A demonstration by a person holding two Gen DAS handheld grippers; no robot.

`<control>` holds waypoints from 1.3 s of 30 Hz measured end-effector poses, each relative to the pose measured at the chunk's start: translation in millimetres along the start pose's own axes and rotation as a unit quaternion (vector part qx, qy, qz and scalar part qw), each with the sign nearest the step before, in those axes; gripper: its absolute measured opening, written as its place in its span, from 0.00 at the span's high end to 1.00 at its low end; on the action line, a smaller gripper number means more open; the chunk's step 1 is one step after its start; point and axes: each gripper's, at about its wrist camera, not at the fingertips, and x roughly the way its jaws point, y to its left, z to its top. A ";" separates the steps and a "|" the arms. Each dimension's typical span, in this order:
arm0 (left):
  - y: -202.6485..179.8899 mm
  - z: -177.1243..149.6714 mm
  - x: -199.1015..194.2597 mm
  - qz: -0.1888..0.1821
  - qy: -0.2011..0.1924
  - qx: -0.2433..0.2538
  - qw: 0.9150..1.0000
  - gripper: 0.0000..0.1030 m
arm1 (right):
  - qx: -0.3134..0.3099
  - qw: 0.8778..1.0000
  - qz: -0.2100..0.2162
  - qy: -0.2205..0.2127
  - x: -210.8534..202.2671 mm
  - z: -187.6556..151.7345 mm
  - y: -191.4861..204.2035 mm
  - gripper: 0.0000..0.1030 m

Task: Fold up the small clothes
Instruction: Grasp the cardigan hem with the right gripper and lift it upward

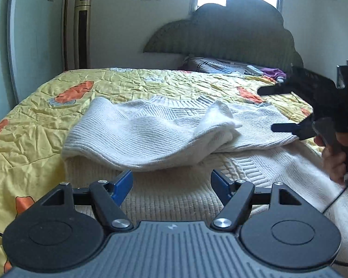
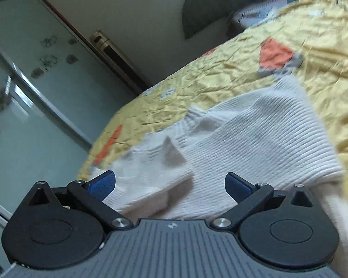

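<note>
Sleeve-fold step: white sweater (image 1: 150, 129) mid-bed (image 1: 34, 125), both my fingers (image 1: 170, 183) spread, empty. Nxt: regrip hem edge, prob.

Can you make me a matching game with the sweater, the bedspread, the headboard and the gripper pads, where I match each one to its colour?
Things:
1. sweater
2. bedspread
3. headboard
4. pads on the left gripper's fingers

Colours:
A. blue
B. grey-green
C. white
D. yellow with orange patches

Right pairs: 1-C, 2-D, 3-B, 4-A
</note>
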 end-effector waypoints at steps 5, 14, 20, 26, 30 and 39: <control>-4.8 -0.5 3.7 0.021 0.004 0.026 0.999 0.28 | 0.110 0.992 0.051 0.044 40.3 3.7 -13.6 0.10; -10.2 0.6 9.9 0.018 0.009 0.021 1.000 0.28 | 0.164 0.984 0.061 0.039 81.6 3.8 -6.0 0.09; -14.7 1.2 9.1 0.015 0.010 0.025 1.000 0.28 | 0.144 0.988 0.038 0.026 85.0 8.9 -11.9 0.88; -12.8 -0.5 -0.3 0.020 0.001 0.020 1.000 0.28 | 0.114 0.990 0.074 -0.019 3.2 -18.5 -18.2 0.88; -8.4 -3.6 -1.0 0.007 0.007 0.003 1.000 0.26 | 0.063 0.997 0.043 -0.014 -59.0 -50.4 -19.8 0.88; -14.1 -7.3 6.2 -0.003 0.021 -0.006 1.000 0.23 | 0.094 0.993 0.054 0.036 -45.7 -69.0 -43.7 0.24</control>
